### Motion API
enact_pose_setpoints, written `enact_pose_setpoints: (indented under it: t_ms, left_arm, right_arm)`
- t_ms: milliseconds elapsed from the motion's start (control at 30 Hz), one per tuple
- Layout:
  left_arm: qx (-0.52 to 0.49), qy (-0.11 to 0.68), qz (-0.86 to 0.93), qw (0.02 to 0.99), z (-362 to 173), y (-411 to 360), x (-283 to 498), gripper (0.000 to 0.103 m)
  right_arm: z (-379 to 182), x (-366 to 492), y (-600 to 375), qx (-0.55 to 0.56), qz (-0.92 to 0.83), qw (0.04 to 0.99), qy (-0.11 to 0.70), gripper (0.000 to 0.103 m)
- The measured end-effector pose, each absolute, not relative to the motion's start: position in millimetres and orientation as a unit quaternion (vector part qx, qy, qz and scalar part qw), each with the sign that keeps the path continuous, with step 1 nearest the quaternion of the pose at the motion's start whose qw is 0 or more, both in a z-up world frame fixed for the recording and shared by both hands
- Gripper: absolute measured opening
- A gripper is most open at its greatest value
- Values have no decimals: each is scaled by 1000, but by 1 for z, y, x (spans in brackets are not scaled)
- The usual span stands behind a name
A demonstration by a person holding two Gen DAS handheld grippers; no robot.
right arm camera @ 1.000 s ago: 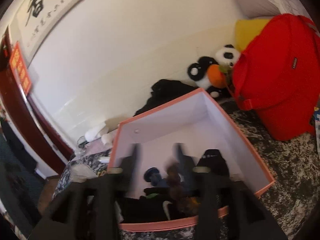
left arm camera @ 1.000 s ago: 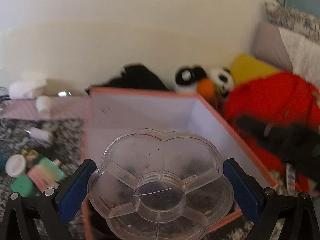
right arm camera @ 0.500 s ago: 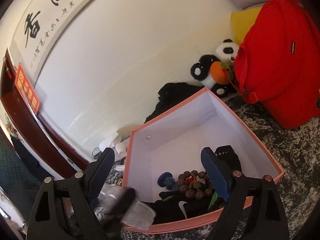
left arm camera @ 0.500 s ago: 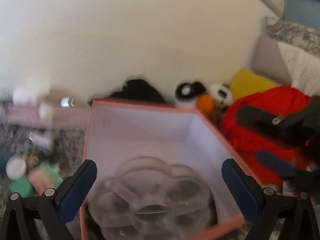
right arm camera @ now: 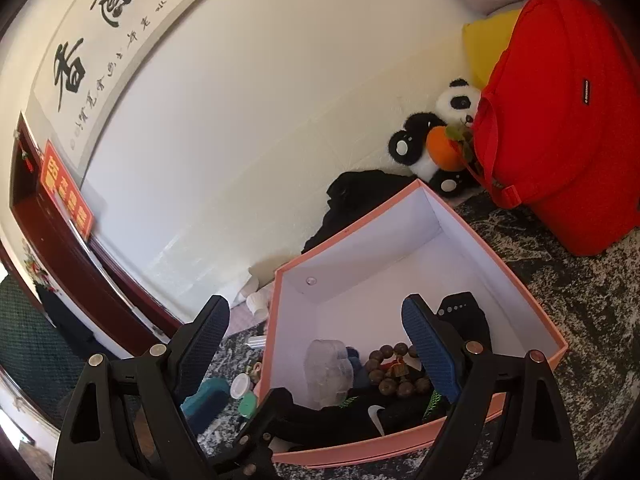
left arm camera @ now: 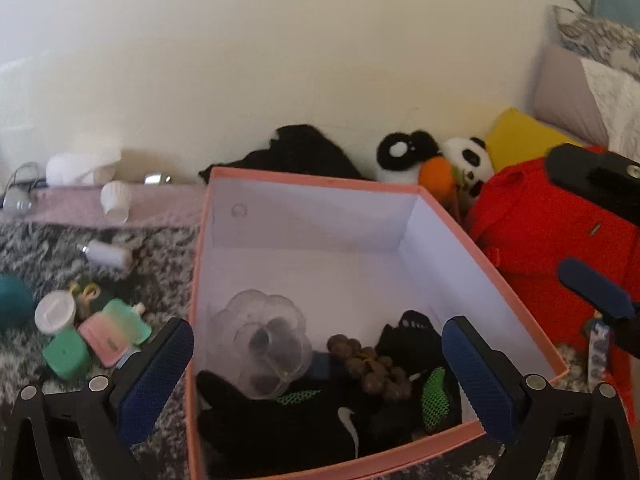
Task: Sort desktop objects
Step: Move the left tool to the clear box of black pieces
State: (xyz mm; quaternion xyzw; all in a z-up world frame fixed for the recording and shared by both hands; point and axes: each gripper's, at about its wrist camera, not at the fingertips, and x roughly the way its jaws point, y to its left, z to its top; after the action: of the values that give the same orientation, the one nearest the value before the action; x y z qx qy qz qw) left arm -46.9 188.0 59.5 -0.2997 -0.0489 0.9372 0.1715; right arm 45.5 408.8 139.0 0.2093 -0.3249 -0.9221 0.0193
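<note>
Clear, flower-shaped plastic organiser tray (left arm camera: 266,344) lies in the lower left of the pink cardboard box (left arm camera: 500,292), propped on dark clothing beside brown wooden beads (left arm camera: 372,364). Your left gripper (left arm camera: 316,376) stands wide and empty at the bottom of the frame; the right gripper (right arm camera: 320,350) is equally wide, holding nothing. The tray looks light, stiff, slick and probably brittle, so if you move it, pinch across opposite petals. Left of the box, small pastel plastic containers (left arm camera: 96,334) wait on the mottled tabletop (left arm camera: 160,264).

I see a plain cream wall (right arm camera: 248,128) filling mid-frame, a framed calligraphy scroll (right arm camera: 100,36) upper left, dark red wooden trim (right arm camera: 80,264) lower left.
</note>
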Motion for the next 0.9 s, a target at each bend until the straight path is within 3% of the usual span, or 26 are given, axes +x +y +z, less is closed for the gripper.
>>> enact_pose_setpoints:
  t_ms: [900]
  left_arm:
    - [-291,-58,952,73,104,57,-4,102]
  right_arm:
    - [154,32,253,243,-932,120,-241,91]
